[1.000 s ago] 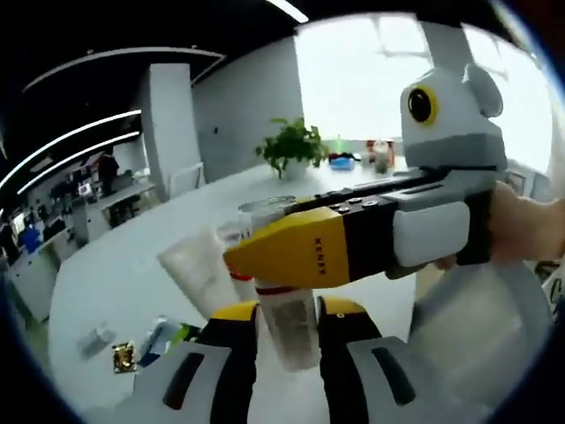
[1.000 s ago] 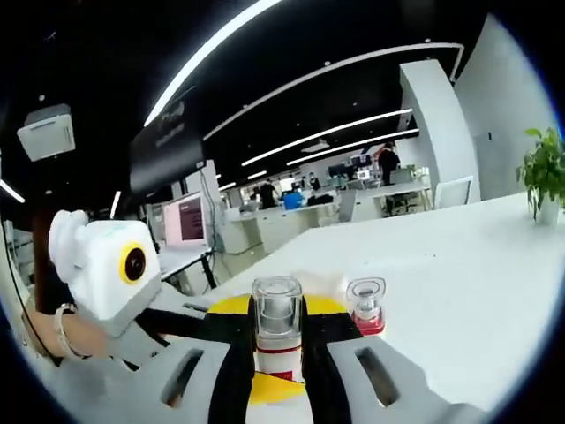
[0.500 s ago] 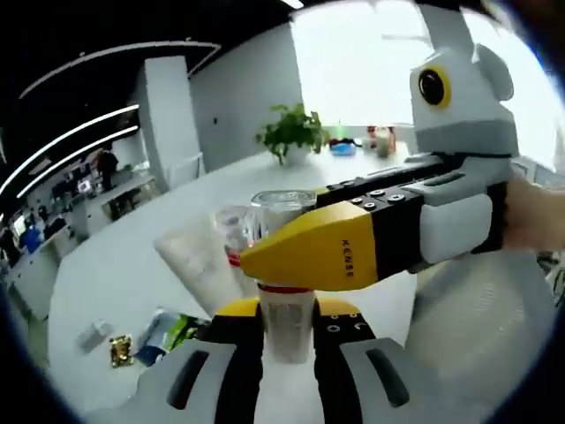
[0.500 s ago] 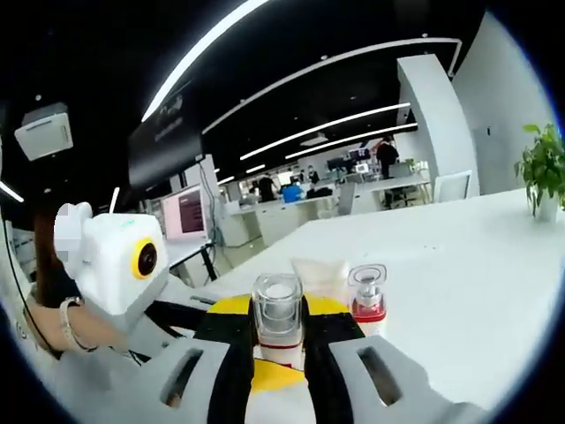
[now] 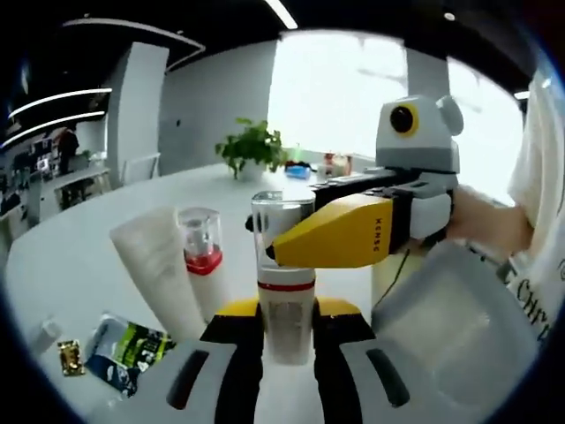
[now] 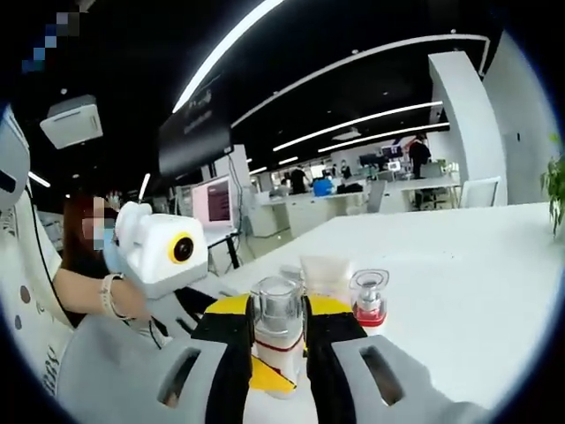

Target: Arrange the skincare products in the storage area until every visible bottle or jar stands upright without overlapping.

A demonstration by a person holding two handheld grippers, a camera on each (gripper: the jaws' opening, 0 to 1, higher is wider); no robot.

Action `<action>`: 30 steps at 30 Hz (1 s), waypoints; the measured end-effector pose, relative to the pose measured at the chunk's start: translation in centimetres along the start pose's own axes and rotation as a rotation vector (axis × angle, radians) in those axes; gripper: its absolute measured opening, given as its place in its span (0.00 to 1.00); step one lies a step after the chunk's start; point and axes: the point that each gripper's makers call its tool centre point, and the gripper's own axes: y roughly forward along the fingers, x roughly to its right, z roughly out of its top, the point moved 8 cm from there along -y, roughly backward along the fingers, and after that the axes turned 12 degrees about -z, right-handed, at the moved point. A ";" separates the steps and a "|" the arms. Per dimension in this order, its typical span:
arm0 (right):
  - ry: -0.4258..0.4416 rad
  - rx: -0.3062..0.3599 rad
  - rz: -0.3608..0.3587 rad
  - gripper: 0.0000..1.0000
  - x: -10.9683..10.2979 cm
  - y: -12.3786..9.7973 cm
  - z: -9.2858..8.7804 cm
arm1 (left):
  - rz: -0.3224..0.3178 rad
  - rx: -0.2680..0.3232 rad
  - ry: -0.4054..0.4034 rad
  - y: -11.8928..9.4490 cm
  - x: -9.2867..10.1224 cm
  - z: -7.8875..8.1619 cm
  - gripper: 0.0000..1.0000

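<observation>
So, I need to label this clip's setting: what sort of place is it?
Most likely an open-plan office: rows of desks with monitors, long ceiling strip lights, and a wide white table with a potted plant where the bottles stand.

Both views close, facing opposite ways, sharing clear-capped bottle (image 5: pixel 284 265) (image 6: pixel 276 331).

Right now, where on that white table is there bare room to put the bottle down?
The table is bare to the right of the red-collared bottle. In the left gripper view it is also open between the white tube and the potted plant. It is crowded where both grippers close on the clear-capped bottle, and by the sachets.
</observation>
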 end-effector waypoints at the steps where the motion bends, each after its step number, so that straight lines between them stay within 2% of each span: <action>1: 0.003 -0.001 -0.001 0.23 0.2 0.0 0.1 | -0.005 0.002 0.000 0.0 -0.1 0.0 0.15; 4: 0.029 0.004 0.011 0.25 0.8 -0.2 0.2 | -0.032 0.025 -0.001 0.1 -0.1 0.0 0.15; 7: 0.002 -0.001 0.021 0.24 0.8 -0.1 0.1 | -0.035 0.000 0.032 0.4 -0.3 -0.2 0.15; 10: 0.060 0.020 0.050 0.23 1.1 -0.2 0.4 | -0.042 -0.008 0.039 0.6 -0.4 -0.5 0.15; 11: 0.055 0.016 0.043 0.23 1.3 -0.2 0.4 | -0.044 -0.006 0.044 0.6 -0.4 -0.7 0.15; 14: 0.027 0.002 0.044 0.23 1.3 -0.1 0.2 | -0.057 -0.005 0.031 0.9 -0.4 -0.8 0.15; 15: 0.024 -0.001 0.052 0.23 1.3 -0.1 0.1 | -0.056 -0.007 0.055 1.0 -0.4 -0.9 0.15; 20: -0.037 -0.004 0.054 0.21 1.7 -0.1 -0.1 | -0.061 -0.020 0.064 1.5 -0.8 -0.9 0.15; 26: -0.113 -0.029 0.061 0.20 2.0 0.3 -1.1 | -0.042 -0.042 0.074 2.7 -1.6 -1.7 0.15; 30: -0.163 -0.059 0.089 0.20 2.1 0.3 -1.9 | -0.036 -0.066 0.083 3.7 -1.3 -2.4 0.15</action>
